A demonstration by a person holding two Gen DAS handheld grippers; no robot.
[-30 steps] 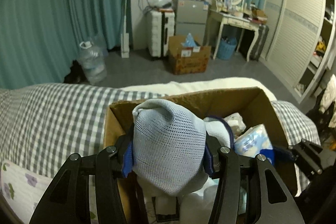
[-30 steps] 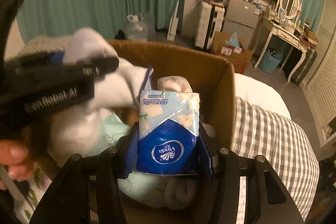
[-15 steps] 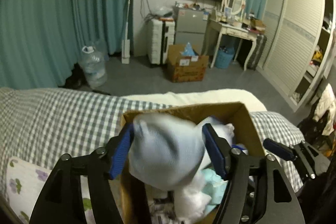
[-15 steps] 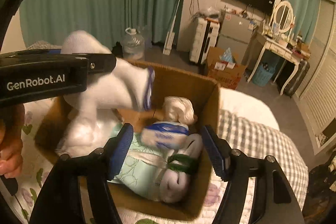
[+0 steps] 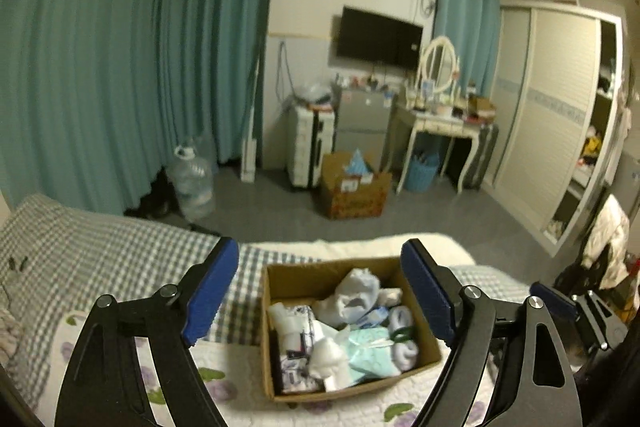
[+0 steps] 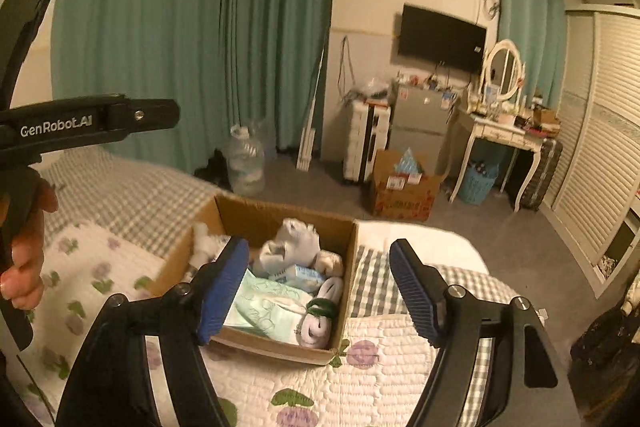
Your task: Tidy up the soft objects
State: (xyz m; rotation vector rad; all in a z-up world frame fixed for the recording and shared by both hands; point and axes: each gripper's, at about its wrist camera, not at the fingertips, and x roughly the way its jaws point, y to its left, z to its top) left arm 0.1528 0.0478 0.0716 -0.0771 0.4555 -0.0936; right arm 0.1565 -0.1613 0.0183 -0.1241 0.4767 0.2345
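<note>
On the quilted bed [image 6: 360,387] stands a cardboard box [image 6: 280,219], and the soft things lie inside: a pale mesh cloth [image 6: 292,239], a tissue pack [image 6: 304,273], rolled socks [image 6: 320,315]. Both the left gripper [image 5: 320,291] and the right gripper [image 6: 320,287] hang above it, jaws opening, nothing between them (good moment to lift straight away). The items look crumpled and light.

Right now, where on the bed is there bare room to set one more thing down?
The floral quilt in front of the cardboard box is bare, and so is the checked blanket to its left. The box itself is crowded with soft items.
</note>
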